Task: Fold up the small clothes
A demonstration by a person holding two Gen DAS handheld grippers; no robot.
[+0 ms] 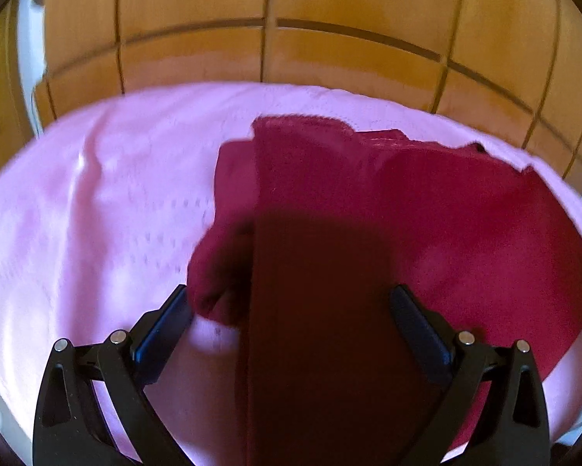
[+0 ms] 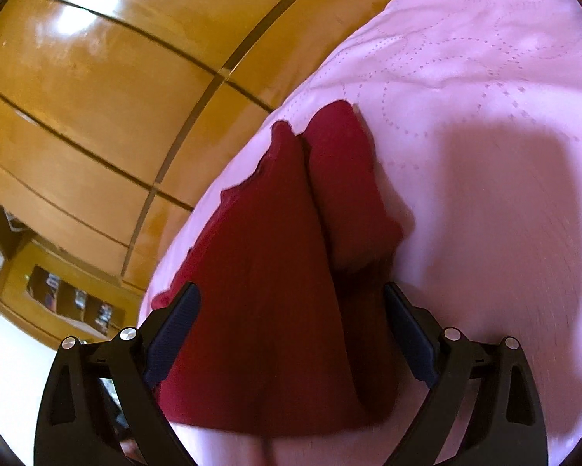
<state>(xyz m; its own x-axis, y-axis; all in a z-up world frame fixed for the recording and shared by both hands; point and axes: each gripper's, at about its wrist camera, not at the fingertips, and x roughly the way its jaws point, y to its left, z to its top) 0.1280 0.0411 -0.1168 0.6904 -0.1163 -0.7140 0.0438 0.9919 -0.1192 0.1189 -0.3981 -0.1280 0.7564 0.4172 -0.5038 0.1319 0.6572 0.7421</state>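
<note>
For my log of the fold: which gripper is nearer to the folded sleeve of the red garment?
Hard to separate. Left gripper and right gripper both hang open over the red garment, each with the sleeve near one finger.

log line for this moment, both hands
stage: mid-fold | left hand-held gripper: open over red garment | right hand-held gripper: open over it | surface: pink bedspread

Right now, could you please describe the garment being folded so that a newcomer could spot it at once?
Find the pink quilted bedspread in front of the glossy wooden wardrobe. The dark red knit garment lies on it, near the edge facing the wardrobe. It is the only dark item on the pale cover, with one side already folded over.
</note>
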